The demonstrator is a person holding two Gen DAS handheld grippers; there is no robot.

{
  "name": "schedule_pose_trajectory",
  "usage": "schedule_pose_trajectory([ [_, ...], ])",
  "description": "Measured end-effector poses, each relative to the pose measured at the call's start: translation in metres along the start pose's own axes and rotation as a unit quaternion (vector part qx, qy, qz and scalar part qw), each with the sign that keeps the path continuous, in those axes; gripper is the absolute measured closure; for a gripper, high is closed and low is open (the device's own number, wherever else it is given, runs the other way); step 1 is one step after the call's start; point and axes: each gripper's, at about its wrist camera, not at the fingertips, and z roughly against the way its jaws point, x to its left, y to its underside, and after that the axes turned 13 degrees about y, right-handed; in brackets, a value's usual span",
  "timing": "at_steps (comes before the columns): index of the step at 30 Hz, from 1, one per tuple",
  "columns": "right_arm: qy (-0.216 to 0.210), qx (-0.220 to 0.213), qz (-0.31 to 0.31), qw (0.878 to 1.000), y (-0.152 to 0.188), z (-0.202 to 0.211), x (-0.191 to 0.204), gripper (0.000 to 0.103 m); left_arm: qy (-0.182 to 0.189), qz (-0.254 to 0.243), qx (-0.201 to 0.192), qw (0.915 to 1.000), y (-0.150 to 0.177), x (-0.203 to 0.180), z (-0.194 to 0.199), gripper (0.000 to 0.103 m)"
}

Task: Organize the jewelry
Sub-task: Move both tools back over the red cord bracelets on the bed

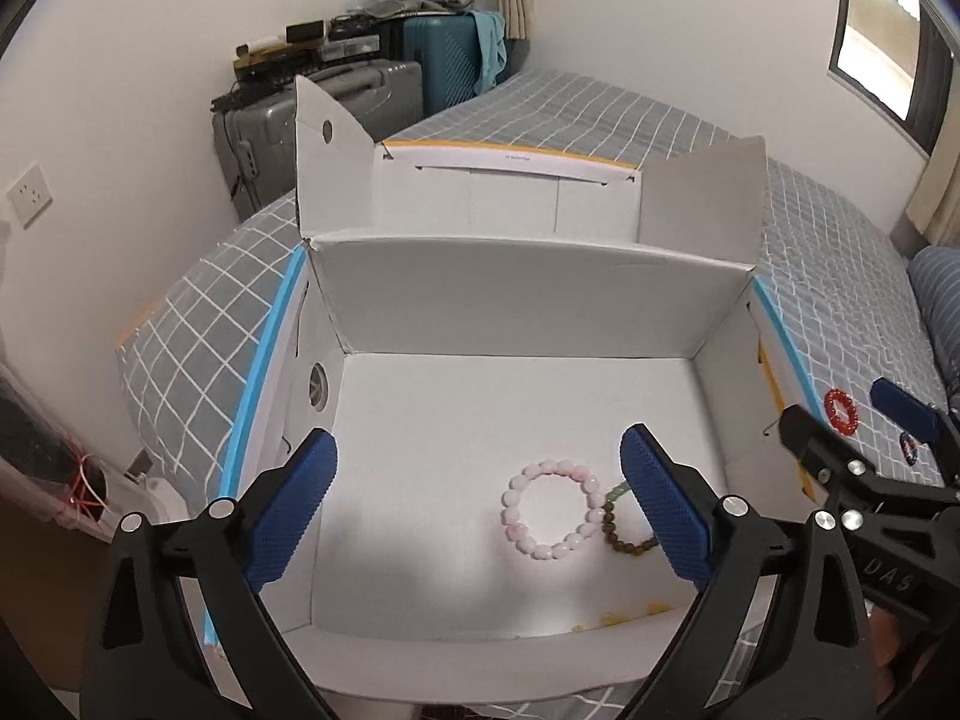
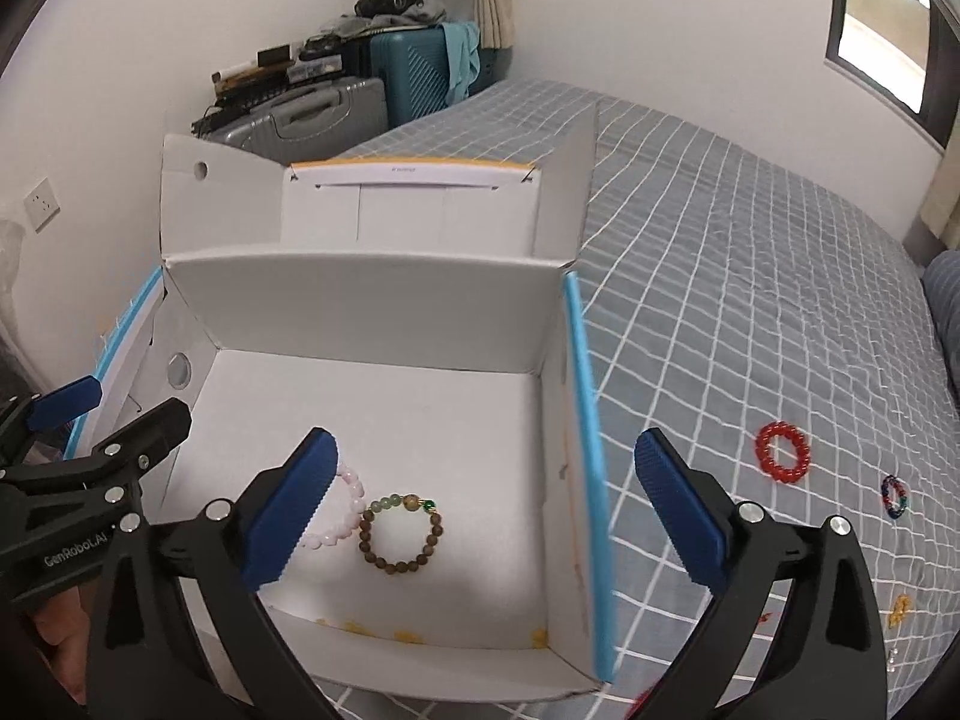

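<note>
An open white cardboard box sits on the bed. A pink bead bracelet and a brown bead bracelet with green beads lie side by side on its floor. A red bead bracelet and a small multicoloured ring bracelet lie on the bedspread right of the box. My left gripper is open and empty above the box. My right gripper is open and empty over the box's right wall.
The bed has a grey checked cover. Suitcases with clutter on top stand at the back wall. A dark pillow lies at the right. Small orange bits lie on the bedspread at the lower right.
</note>
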Motion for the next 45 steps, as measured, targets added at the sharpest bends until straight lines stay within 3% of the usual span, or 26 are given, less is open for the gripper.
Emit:
schedule_pose_trajectory([
  [7, 0.003, -0.026, -0.024, 0.999, 0.008, 0.030, -0.041, 0.008, 0.010, -0.034, -0.014, 0.9993, 0.007, -0.032, 0.017, 0.006],
  [18, 0.041, -0.029, -0.075, 0.996, 0.044, 0.059, -0.132, 0.008, 0.074, -0.108, -0.029, 0.9910, 0.023, -0.121, 0.033, 0.006],
  [34, 0.157, 0.012, -0.185, 0.970, 0.129, 0.067, -0.270, 0.007, 0.161, -0.199, 0.022, 0.9665, 0.074, -0.251, -0.007, 0.006],
  [45, 0.187, 0.057, -0.225, 0.955, 0.197, 0.051, -0.323, 0.008, 0.174, -0.214, 0.064, 0.9591, 0.128, -0.297, -0.042, 0.006],
])
